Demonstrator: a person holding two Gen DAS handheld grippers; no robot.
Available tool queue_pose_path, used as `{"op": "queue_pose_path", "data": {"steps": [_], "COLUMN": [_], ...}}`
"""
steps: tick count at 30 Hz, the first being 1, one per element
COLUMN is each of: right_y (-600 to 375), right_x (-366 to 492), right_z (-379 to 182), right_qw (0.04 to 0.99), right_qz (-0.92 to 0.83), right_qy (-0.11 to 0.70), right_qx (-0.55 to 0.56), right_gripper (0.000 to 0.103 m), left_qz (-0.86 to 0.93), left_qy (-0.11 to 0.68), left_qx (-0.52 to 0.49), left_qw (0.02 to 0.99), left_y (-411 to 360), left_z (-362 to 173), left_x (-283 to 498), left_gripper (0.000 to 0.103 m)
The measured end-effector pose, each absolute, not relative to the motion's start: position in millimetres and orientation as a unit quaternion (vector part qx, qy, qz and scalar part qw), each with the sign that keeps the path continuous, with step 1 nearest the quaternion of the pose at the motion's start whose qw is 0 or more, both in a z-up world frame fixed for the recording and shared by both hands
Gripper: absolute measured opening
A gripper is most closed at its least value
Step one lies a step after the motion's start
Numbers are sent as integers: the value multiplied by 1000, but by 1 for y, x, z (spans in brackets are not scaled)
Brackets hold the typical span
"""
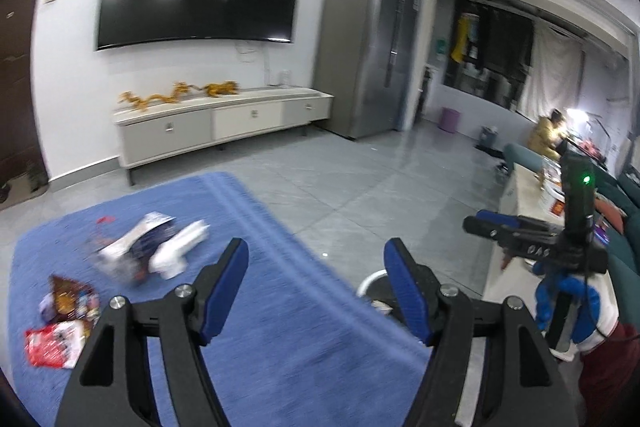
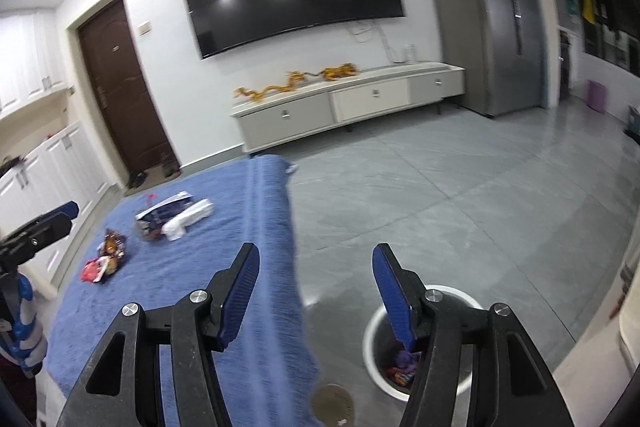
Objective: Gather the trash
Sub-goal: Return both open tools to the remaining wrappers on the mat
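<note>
Trash lies on a blue cloth-covered table (image 1: 260, 307): a white crumpled wrapper (image 1: 182, 247), a dark blue and white bag (image 1: 140, 239), a brown snack wrapper (image 1: 68, 297) and a red wrapper (image 1: 54, 345). The same pile shows in the right wrist view: white wrapper (image 2: 190, 217), brown wrapper (image 2: 113, 245), red wrapper (image 2: 93, 269). My left gripper (image 1: 316, 259) is open and empty above the table. My right gripper (image 2: 316, 263) is open and empty above the table's right edge. A white trash bin (image 2: 420, 343) with wrappers inside stands on the floor below it.
Grey tiled floor (image 2: 460, 195) spreads beyond the table. A TV cabinet (image 2: 348, 103), wall TV and grey fridge (image 2: 488, 15) stand at the far wall. A white counter and teal sofa (image 1: 624, 267) are at the right. The right gripper also shows in the left wrist view (image 1: 532, 239).
</note>
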State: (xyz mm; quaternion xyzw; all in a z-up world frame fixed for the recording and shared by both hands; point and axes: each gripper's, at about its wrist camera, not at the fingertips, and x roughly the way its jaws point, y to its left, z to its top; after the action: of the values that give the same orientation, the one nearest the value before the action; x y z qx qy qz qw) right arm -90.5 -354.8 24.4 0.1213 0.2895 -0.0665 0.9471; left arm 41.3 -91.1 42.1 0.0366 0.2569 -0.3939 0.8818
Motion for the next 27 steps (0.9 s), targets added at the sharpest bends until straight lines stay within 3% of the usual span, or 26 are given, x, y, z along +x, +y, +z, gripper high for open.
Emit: {"op": "queue_pose_path", "data": {"steps": [14, 27], "right_y": [-263, -197], "right_x": [1, 119], "right_z": [-5, -56], "right_qw": [932, 903], "right_qz": [42, 132], "right_qy": [352, 403], "right_qx": [73, 75], "right_gripper": [57, 57], "left_qz": [-236, -206], "left_qy": [309, 361], "left_qx": [-26, -3], "left_qw": [921, 910], "left_y": [79, 105], "left_z": [-20, -73], "left_x": [134, 214], "left_gripper": [69, 69]}}
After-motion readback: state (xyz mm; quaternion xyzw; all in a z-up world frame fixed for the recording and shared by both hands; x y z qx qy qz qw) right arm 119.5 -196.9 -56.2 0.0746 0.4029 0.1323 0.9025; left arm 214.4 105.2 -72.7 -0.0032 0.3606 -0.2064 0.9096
